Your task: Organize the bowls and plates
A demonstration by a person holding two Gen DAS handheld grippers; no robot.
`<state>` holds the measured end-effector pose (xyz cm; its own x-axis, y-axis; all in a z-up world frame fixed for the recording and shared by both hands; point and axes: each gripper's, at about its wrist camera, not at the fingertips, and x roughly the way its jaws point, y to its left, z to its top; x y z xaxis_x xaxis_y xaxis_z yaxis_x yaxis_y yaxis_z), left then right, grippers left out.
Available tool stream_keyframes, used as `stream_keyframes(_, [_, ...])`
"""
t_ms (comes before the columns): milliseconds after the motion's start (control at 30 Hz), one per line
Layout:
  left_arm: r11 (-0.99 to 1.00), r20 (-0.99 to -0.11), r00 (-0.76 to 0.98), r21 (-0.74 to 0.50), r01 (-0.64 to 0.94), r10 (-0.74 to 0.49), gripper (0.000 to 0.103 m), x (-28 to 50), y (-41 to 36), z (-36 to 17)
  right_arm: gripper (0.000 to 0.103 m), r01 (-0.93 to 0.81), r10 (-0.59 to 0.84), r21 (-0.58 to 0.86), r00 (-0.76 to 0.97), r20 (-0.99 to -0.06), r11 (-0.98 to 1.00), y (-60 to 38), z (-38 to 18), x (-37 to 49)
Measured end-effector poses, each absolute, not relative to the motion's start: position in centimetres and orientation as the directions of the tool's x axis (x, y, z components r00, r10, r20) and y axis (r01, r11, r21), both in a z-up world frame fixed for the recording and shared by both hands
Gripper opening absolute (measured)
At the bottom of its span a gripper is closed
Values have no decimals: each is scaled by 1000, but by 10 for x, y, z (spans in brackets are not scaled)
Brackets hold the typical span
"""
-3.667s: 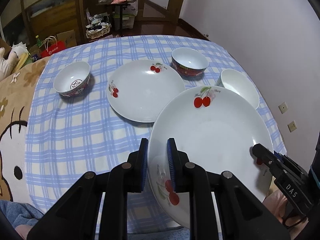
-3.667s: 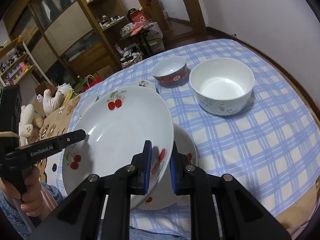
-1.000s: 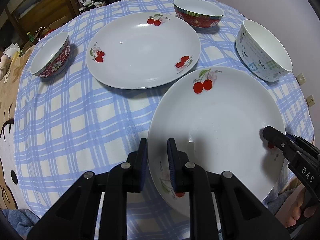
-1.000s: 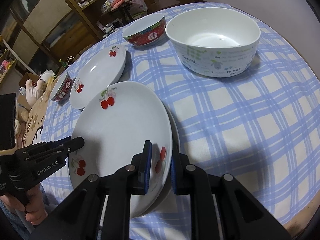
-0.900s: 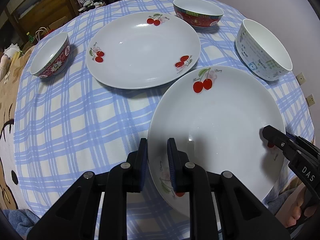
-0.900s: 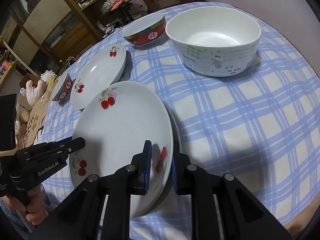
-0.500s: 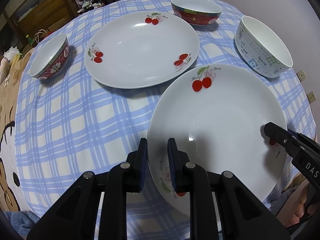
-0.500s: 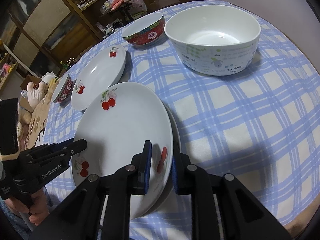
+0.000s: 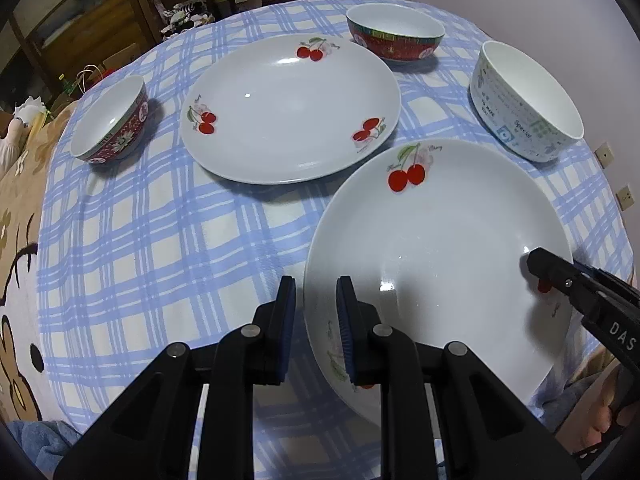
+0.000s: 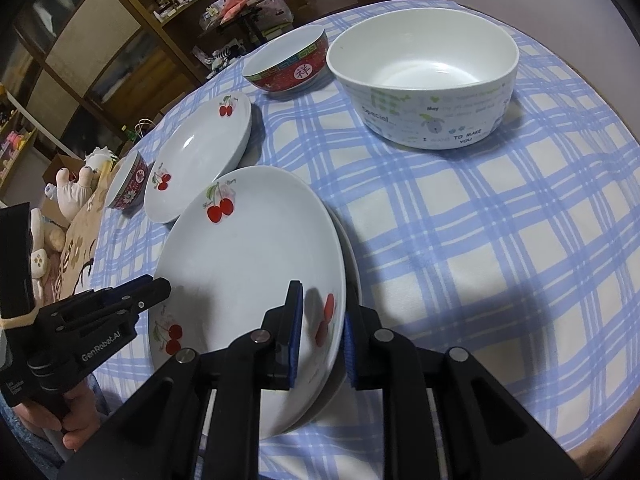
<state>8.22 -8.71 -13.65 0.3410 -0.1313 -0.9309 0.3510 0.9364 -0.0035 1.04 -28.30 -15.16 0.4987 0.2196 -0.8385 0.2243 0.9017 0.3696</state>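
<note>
A white cherry-print plate (image 9: 440,248) (image 10: 248,264) sits on another plate whose rim (image 10: 354,264) peeks out on its right. My left gripper (image 9: 314,312) straddles the top plate's near-left rim, jaws slightly apart, left finger clear of the rim. My right gripper (image 10: 320,328) straddles the right rim with small gaps on both sides. A second cherry plate (image 9: 290,106) (image 10: 200,152) lies further back on the checked cloth.
A red bowl (image 9: 110,120) stands far left, another red bowl (image 9: 394,38) (image 10: 286,62) at the back, a large white printed bowl (image 9: 524,100) (image 10: 426,72) at the right. The table edge is close below me. Shelves and toys stand beyond.
The held plate came down onto the lower plate on the table. Both grippers' jaws have eased apart from the rim in the last half second.
</note>
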Motion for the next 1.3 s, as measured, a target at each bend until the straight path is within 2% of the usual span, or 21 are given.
stream_keyframes(567, [949,-922,375,29,315,-96,21,77,-79,-128,20,230,184,333,496,-848,914,-279,-146,4])
stream_keyframes(800, [952,-919,383,33,305,-91,21,74,-75,-124,22,219,122,255,484,-867,942,-271,-141,0])
stream_keyframes(867, [953,-917,389,35,302,-90,21,73,-74,-122,36,234,97,236,483,-870,943,-273,-139,-2])
stream_keyframes(900, [954,-915,395,36,299,-89,21,72,-73,-121,39,237,103,247,494,-864,940,-275,-138,-4])
stream_keyframes(1200, [964,-890,446,31,264,-94,21,66,-62,-100,42,229,112,285,564,-818,931,-280,-121,-15])
stream_keyframes(1267, [964,-881,463,32,264,-98,21,64,-60,-93,55,223,105,287,590,-801,932,-280,-114,-19])
stream_keyframes(1300, [964,-873,478,33,264,-100,22,62,-58,-88,57,219,101,287,604,-791,933,-280,-111,-22])
